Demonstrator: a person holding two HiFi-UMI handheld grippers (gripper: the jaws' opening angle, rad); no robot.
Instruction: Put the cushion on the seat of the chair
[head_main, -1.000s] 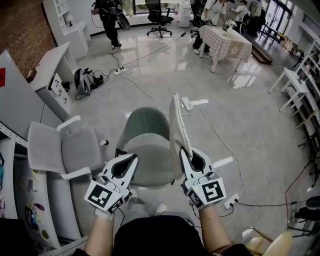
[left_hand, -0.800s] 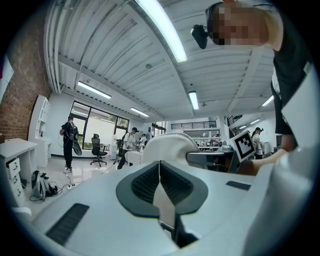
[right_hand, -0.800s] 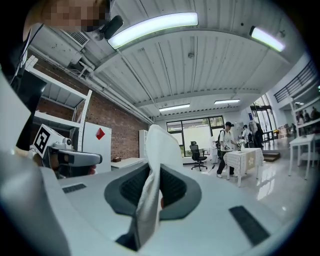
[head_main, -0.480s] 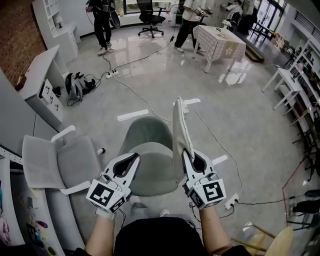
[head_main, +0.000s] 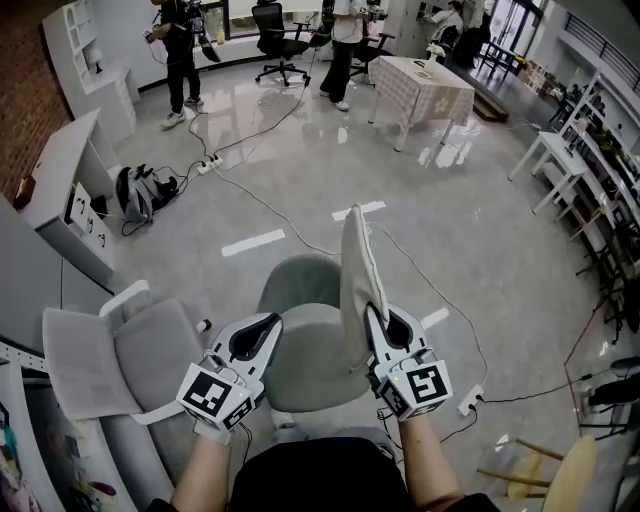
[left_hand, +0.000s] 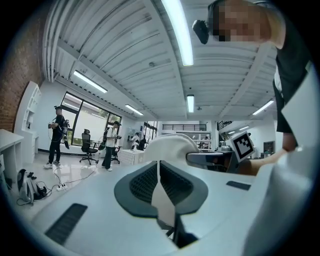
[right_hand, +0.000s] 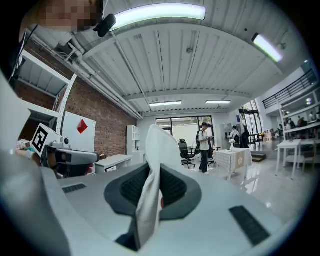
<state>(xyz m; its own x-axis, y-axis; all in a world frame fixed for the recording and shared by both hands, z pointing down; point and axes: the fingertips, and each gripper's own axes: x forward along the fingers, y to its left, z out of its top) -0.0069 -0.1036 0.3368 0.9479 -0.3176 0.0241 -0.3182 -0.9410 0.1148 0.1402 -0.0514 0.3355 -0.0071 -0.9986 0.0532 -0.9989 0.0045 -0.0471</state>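
Observation:
A thin pale cushion (head_main: 354, 268) stands on edge, and my right gripper (head_main: 386, 326) is shut on its lower edge. In the right gripper view the cushion (right_hand: 156, 150) rises from between the jaws of the right gripper (right_hand: 150, 186). Just left of it and below is the grey-green chair (head_main: 300, 285), whose round seat (head_main: 300, 372) lies between my two grippers. My left gripper (head_main: 252, 336) hovers over the seat's left side, shut, with nothing in it. The left gripper view shows its pads (left_hand: 145, 182) meeting, with the cushion (left_hand: 170, 145) beyond them.
A white armchair (head_main: 125, 355) stands close on the left, beside white desks (head_main: 60, 190). Cables (head_main: 265, 200) and a power strip (head_main: 468, 400) lie on the glossy floor. A cloth-covered table (head_main: 425, 85), office chairs and people (head_main: 175, 50) are at the back.
Both grippers have moved forward with the cushion still upright. The grey-green chair now lies lower in the head view, closer under the grippers.

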